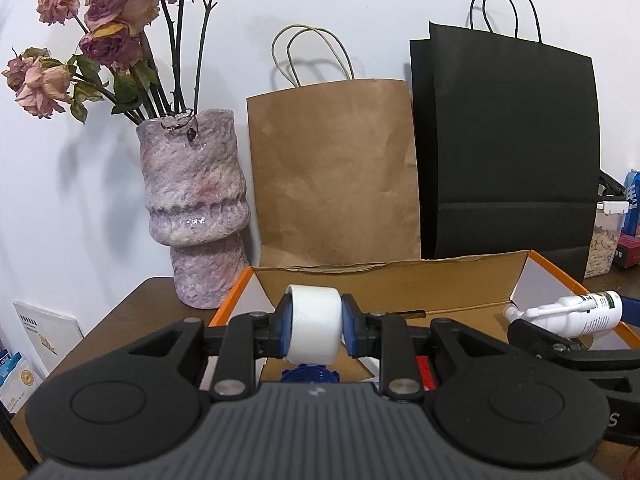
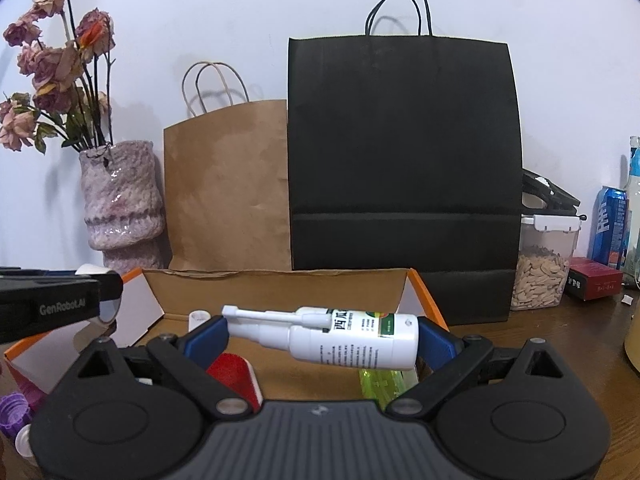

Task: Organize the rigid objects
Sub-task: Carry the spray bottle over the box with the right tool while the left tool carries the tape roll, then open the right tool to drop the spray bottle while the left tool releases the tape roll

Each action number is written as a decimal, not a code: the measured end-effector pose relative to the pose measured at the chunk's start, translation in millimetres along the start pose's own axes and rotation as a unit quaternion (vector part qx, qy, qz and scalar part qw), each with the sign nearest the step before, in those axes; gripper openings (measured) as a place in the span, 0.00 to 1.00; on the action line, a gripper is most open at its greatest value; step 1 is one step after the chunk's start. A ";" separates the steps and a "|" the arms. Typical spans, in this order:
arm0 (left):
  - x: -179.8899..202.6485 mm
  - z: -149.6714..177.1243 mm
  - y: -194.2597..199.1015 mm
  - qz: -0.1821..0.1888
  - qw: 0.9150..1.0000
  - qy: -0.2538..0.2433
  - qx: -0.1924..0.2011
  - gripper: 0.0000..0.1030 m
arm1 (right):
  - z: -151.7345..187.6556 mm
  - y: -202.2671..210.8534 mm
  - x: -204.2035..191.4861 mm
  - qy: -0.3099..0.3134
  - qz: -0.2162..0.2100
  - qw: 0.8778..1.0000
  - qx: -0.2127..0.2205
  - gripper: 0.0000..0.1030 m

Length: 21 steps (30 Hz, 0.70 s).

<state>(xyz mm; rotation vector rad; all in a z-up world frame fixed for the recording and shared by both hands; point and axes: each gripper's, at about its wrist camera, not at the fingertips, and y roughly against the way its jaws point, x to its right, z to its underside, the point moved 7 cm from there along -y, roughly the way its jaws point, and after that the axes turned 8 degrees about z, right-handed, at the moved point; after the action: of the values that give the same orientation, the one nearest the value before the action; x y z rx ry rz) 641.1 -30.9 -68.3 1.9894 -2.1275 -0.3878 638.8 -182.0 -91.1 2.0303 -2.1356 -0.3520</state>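
My left gripper [image 1: 313, 326] is shut on a white tape roll [image 1: 314, 320], held on edge above the open cardboard box [image 1: 400, 280] with orange rims. My right gripper [image 2: 322, 340] is shut on a white spray bottle [image 2: 340, 336], held lying sideways, nozzle to the left, above the same box [image 2: 280, 284]. The bottle also shows at the right of the left wrist view [image 1: 576, 314]. The left gripper and its tape roll [image 2: 94, 270] show at the left edge of the right wrist view. In the box lie a red item [image 2: 232, 372], a green item [image 2: 380, 384] and a blue cap [image 1: 310, 374].
Behind the box stand a brown paper bag [image 1: 332, 168], a black paper bag [image 2: 404, 168] and a purple vase of dried roses [image 1: 196, 212]. At the right are a seed container [image 2: 544, 268], a blue can [image 2: 610, 228] and a red box [image 2: 596, 282]. Purple caps [image 2: 14, 416] lie at left.
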 end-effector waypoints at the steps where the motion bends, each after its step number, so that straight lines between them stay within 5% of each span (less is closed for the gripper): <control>1: 0.0 0.3 0.2 0.001 1.000 0.000 -0.002 0.25 | 0.6 -0.2 -0.1 0.001 0.000 1.000 -0.001 0.95; 3: -0.1 1.0 1.5 0.000 1.000 0.000 -0.003 0.30 | 1.8 -0.4 -0.5 0.008 0.002 1.000 -0.004 0.96; 5: -1.4 0.2 4.6 -0.006 1.000 -0.001 0.004 0.69 | 1.9 1.9 -1.1 0.015 0.007 1.000 -0.001 1.00; 8: -6.6 -4.2 13.4 -0.019 0.999 0.006 0.029 1.00 | 0.4 5.4 -0.1 0.014 0.008 1.000 0.006 1.00; 21: -7.6 -5.8 19.7 -0.025 0.999 0.002 0.037 1.00 | -0.4 8.2 3.7 0.005 0.013 1.000 0.010 1.00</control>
<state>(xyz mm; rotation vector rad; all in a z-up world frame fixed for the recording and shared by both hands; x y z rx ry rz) 624.9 -22.5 -56.2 2.0841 -2.1235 -0.3178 630.9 -185.3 -88.4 2.0087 -2.1665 -0.3162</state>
